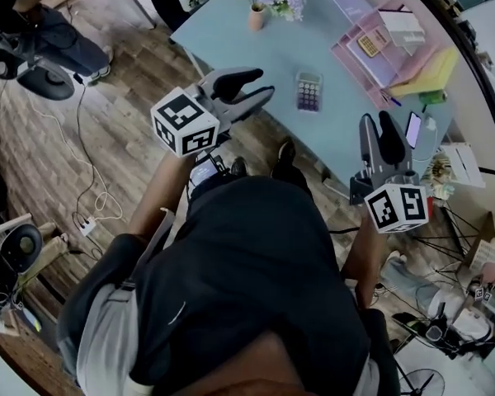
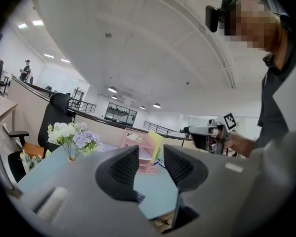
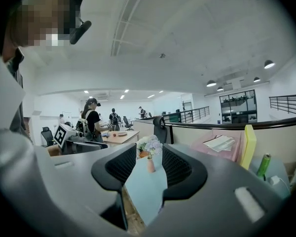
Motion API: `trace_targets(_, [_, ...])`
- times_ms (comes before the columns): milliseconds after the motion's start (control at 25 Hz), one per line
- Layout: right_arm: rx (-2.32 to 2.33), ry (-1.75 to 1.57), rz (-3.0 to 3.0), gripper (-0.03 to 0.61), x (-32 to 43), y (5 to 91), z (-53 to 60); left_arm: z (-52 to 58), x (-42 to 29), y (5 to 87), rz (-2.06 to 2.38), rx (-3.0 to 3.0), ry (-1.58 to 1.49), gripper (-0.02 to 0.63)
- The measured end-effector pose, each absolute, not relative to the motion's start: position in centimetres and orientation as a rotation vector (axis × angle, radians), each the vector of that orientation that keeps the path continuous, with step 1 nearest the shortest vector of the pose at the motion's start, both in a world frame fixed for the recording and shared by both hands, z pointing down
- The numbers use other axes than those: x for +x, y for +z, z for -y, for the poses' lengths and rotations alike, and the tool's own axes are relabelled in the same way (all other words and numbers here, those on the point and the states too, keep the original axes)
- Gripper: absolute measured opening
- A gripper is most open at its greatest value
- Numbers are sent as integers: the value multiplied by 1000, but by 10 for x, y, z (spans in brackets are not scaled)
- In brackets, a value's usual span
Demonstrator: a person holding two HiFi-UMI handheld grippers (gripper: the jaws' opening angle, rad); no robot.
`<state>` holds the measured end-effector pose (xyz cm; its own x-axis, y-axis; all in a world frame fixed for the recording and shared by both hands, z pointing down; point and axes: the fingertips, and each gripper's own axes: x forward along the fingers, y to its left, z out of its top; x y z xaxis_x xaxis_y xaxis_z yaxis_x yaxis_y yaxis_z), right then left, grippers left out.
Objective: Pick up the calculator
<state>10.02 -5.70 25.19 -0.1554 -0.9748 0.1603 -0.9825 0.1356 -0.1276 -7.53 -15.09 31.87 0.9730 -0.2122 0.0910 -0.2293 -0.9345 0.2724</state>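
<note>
Two hand-held grippers, black-jawed, each carrying one marker cube, are hovering at the near edge of one light blue table (image 1: 338,139).

Left gripper (image 1: 252,87): the jaws are standing apart with nothing sitting between them. Its own view is showing only table and far-off pink trays through the gap.

Right gripper (image 1: 378,127): the jaws are likewise standing apart, gripping nothing. Bare table is running through the gap toward the distant vase.

One small pale calculator with lilac keys (image 1: 308,91) is lying flat on the table just beyond the left gripper's tips, slightly to their right. It is apart from both tools, nearer the left one, and nothing is touching it.

One dark-framed smartphone (image 1: 413,129) is lying just right of the right gripper's jaws.

Further out, ahead of the left gripper, one pink vase (image 1: 256,16) is holding white and lilac flowers. Ahead of the right gripper, a pink stack of paper trays (image 1: 379,60), tier count unclear, is carrying one small yellow keyed device (image 1: 369,44). One yellow folder (image 1: 436,66) is lying beside the stack.
</note>
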Motion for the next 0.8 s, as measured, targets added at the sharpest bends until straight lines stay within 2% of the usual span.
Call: trace_targets(800, [1750, 473, 2458, 153, 123, 306, 128, 181, -66, 340, 568, 2740, 141, 206])
